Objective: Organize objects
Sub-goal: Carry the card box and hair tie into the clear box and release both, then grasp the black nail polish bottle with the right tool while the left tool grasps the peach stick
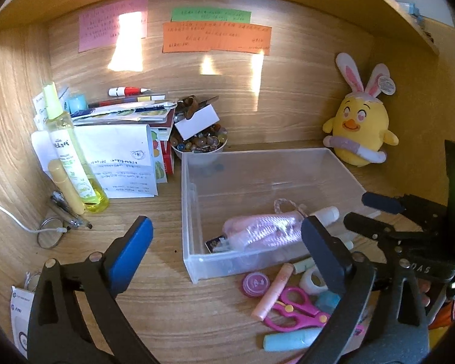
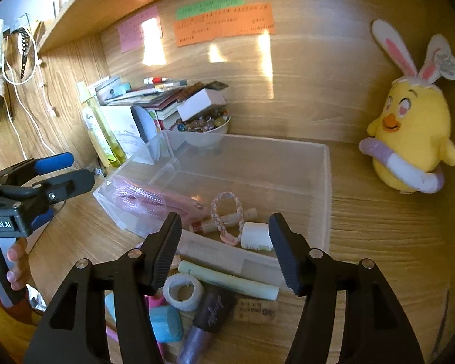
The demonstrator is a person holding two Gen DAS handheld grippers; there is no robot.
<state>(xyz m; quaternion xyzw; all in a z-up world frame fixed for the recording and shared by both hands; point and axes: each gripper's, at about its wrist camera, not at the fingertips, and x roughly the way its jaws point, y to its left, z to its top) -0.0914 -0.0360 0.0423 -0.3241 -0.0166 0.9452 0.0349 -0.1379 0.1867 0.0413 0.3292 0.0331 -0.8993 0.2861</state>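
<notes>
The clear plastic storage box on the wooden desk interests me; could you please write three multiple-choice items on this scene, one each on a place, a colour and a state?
1. Where does the pink-handled pair of scissors lie?
A. inside the clear plastic storage box
B. on the wooden desk in front of the box
C. on the stack of books

2. What colour is the plush chick with rabbit ears?
A. yellow
B. blue
C. green

3. How does the right gripper stand?
A. shut on a chalk stick
B. shut on nothing
C. open, holding nothing

Answers: 1 B, the scissors rest on the desk outside the box's front wall. 2 A, its body is yellow. 3 C, the right wrist view shows a wide gap between its fingers with nothing in it.
</notes>
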